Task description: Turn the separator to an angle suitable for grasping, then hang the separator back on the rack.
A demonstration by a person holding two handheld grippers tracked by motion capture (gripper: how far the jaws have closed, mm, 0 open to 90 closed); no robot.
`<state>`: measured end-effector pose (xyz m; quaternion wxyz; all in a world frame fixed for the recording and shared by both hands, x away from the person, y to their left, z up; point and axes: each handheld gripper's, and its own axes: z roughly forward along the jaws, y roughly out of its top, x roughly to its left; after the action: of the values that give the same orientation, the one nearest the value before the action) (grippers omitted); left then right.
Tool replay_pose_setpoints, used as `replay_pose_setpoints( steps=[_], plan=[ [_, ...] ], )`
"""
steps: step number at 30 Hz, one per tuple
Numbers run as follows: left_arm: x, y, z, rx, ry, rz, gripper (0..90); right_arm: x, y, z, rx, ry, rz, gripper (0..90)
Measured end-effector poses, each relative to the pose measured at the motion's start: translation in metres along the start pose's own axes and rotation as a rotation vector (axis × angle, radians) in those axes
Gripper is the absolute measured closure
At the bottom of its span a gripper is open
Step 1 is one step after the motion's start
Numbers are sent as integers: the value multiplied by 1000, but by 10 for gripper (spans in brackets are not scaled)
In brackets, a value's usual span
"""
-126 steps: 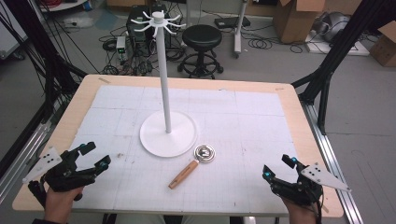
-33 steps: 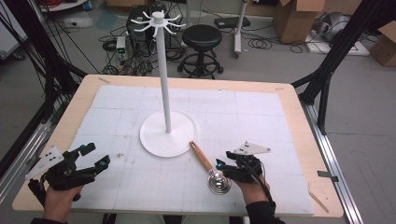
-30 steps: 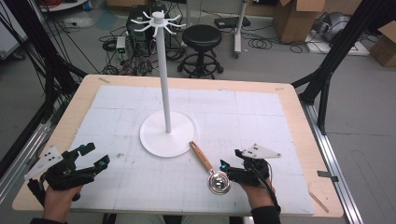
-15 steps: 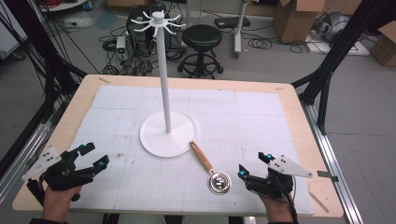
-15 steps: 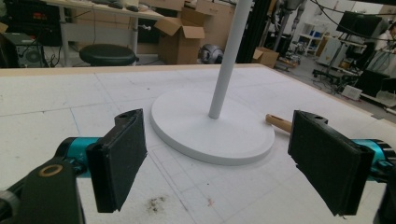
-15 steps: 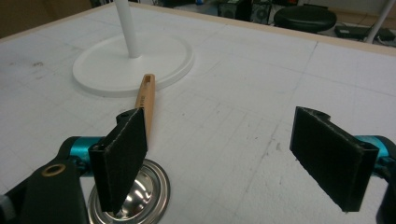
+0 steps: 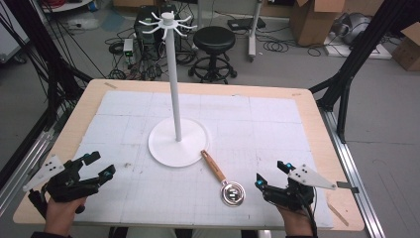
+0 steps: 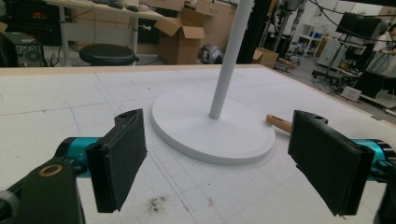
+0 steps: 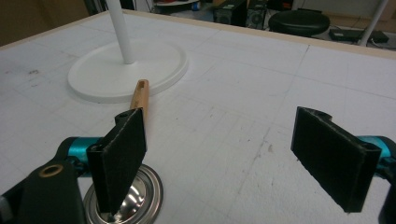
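Note:
A tall white stand (image 7: 174, 74) with hooks at its top rises from a round base (image 7: 163, 146) in the middle of the table. A small metal ladle lies to the front right of the base, its shiny bowl (image 7: 232, 193) towards me and its wooden handle (image 7: 213, 166) pointing at the base. My right gripper (image 7: 270, 173) rests open just right of the bowl, apart from it. In the right gripper view the bowl (image 9: 135, 198) sits behind the left jaw. My left gripper (image 7: 100, 164) is open at the front left, facing the base (image 8: 212, 126), nothing between its pads.
A white gridded mat (image 7: 277, 129) covers the wooden table (image 7: 317, 124). Behind the table on the floor stand a black stool (image 7: 214, 39), cardboard boxes (image 7: 309, 20) and cables. Black frame posts (image 7: 346, 74) flank both sides.
The ladle has been turned since the earliest frame, its bowl now at the front right. Over the last second my right gripper drew back from the bowl to the front right. The left gripper stayed put.

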<state>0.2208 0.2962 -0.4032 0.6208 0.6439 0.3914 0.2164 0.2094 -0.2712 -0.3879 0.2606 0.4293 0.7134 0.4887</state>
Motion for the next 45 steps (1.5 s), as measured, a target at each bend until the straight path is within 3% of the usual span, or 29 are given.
replay_pose_setpoints(
  steps=[11, 17, 23, 27, 36, 45],
  plan=[
    [1, 0, 1, 2, -2, 1, 196, 4, 3, 6, -5, 31, 2, 170],
    [1, -1, 0, 9, 2, 2, 196, 9, 9, 18, 12, 62, -2, 169],
    [0, -2, 2, 18, 3, 7, 196, 18, 14, 36, 44, 102, -10, 169],
    [-2, -2, 4, 24, -1, 15, 196, 31, 17, 57, 93, 128, -49, 169],
    [-1, -1, 2, 18, -6, 10, 196, 50, 27, 95, 162, 151, -81, 170],
    [-1, -1, 3, 22, -16, 12, 196, 60, 30, 124, 236, 164, -93, 170]
  ],
)
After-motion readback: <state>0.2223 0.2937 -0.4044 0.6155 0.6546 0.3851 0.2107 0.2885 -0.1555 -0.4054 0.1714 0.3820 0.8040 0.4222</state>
